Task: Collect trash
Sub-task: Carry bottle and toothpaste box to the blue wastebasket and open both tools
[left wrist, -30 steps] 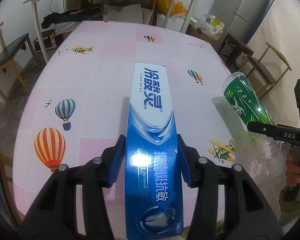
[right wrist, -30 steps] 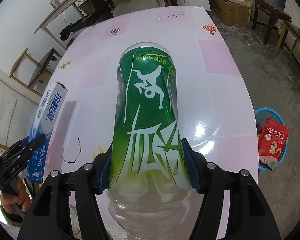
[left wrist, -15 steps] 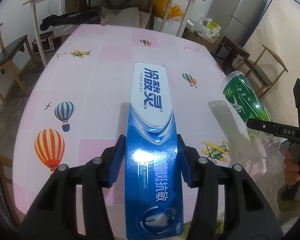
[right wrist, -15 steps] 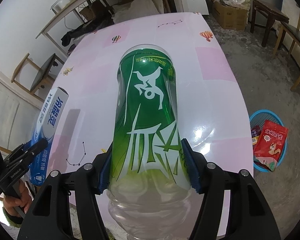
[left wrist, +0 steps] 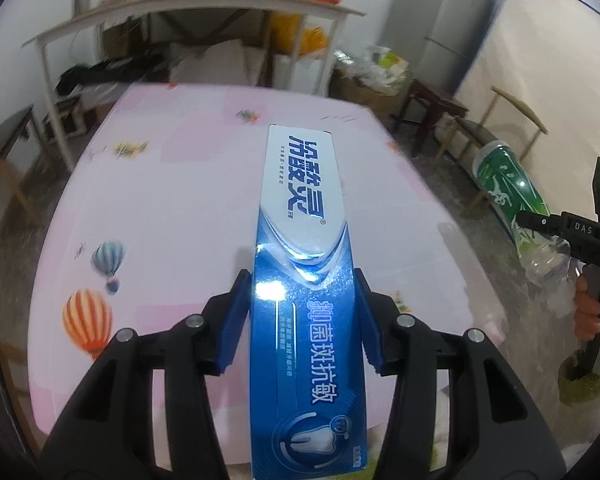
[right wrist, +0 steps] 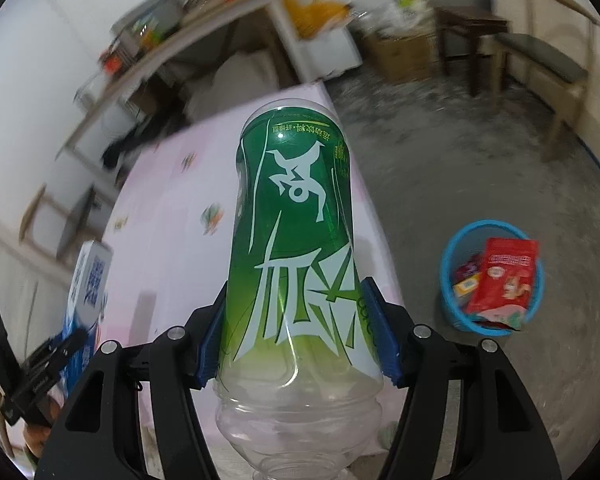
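Note:
My left gripper (left wrist: 302,316) is shut on a long blue and white toothpaste box (left wrist: 304,248), held in the air over the near end of the pink table (left wrist: 172,208). My right gripper (right wrist: 298,332) is shut on a clear plastic bottle with a green label (right wrist: 296,240), held beyond the table's right edge. The bottle also shows at the right in the left wrist view (left wrist: 508,196). The box shows at the lower left in the right wrist view (right wrist: 86,284). A blue waste basket (right wrist: 450,276) stands on the floor to the right, holding a red snack bag (right wrist: 504,276) and other wrappers.
The pink table (right wrist: 168,216) has balloon and plane prints. A wooden bench table (left wrist: 188,12) with clutter stands behind it. Wooden chairs (right wrist: 548,64) and a dark stool (right wrist: 468,28) stand at the right, a cardboard box (right wrist: 400,52) and a fridge (left wrist: 456,24) beyond.
Both grippers have risen and pulled back from the table with their loads. The right gripper has swung right, so the blue basket sits closer to the view's middle.

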`<state>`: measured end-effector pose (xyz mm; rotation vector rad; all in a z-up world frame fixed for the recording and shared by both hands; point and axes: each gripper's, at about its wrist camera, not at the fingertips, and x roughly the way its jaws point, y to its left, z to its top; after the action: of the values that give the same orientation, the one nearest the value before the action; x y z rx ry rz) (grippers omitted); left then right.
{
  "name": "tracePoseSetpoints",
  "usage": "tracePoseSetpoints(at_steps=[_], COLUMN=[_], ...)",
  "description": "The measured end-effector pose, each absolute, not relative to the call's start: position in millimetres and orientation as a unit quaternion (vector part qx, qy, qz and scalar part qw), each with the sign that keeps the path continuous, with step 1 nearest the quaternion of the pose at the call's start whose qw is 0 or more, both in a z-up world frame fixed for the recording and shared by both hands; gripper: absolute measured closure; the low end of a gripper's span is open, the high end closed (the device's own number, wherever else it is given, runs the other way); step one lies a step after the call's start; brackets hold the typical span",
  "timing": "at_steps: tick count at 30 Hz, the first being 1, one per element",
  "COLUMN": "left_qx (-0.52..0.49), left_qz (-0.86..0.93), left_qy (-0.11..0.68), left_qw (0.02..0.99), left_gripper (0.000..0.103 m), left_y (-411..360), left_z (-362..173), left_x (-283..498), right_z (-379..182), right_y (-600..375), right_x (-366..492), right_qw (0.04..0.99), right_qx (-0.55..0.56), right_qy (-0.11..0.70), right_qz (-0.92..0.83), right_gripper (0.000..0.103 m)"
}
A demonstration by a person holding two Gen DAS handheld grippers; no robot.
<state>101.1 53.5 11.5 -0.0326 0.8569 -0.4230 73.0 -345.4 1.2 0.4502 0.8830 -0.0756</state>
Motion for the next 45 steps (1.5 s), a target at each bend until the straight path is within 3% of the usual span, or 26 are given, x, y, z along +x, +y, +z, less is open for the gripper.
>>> tracePoseSetpoints(at_steps=[8, 15, 25, 29, 30, 31, 32, 38, 45], left_qx=[0.004, 0.013, 0.079, 0.119, 0.120, 0.116, 0.109, 0.070, 0.092], left_qz=[-0.339, -0.436, -0.418, -0.383, -0.385, -0.388, -0.384, -0.359, -0.394], left_qy=[0.407, 0.475, 0.629, 0.649, 0.655, 0.665, 0.673, 0.702, 0.641], left_qw=[0.848, 0.765, 0.651, 0.647, 0.639, 0.628, 0.622, 0.612, 0.652], left_gripper=[0.056, 0.056, 0.056, 0.055, 0.051, 0.038, 0.033, 0.033, 0.033], left_y=[-41.3, -164.9, -358.1, -413.1, -425.9, -437.3, -441.8, -429.4, -403.1], left_z=[38.6, 20.1, -79.4, -117.5, -127.3, -134.8, -142.6, -161.7, -96.6], left_x=[109.1, 133.5, 205.5, 233.9, 239.9, 247.1, 250.8, 260.2, 239.3], right_z=[-14.4, -93.9, -210.5, -245.7, -256.5, -265.6, -277.8, -314.3, -278.6], right_y=[-447.8, -518.6, -583.5, -605.9, -612.1, -619.1, -623.8, -634.9, -613.0], right_x=[-26.0, -79.1, -20.6, 19.8, 30.4, 37.5, 43.2, 39.1, 14.3], right_qw=[0.866, 0.806, 0.736, 0.721, 0.721, 0.718, 0.715, 0.699, 0.735], right_qx=[0.286, 0.392, 0.483, 0.492, 0.492, 0.492, 0.492, 0.512, 0.467], right_qy=[0.378, 0.400, 0.440, 0.445, 0.444, 0.447, 0.449, 0.438, 0.428], right_qz=[-0.160, -0.192, -0.176, -0.199, -0.199, -0.205, -0.212, -0.240, -0.241], right_gripper=[0.042, 0.042, 0.042, 0.041, 0.041, 0.037, 0.035, 0.035, 0.035])
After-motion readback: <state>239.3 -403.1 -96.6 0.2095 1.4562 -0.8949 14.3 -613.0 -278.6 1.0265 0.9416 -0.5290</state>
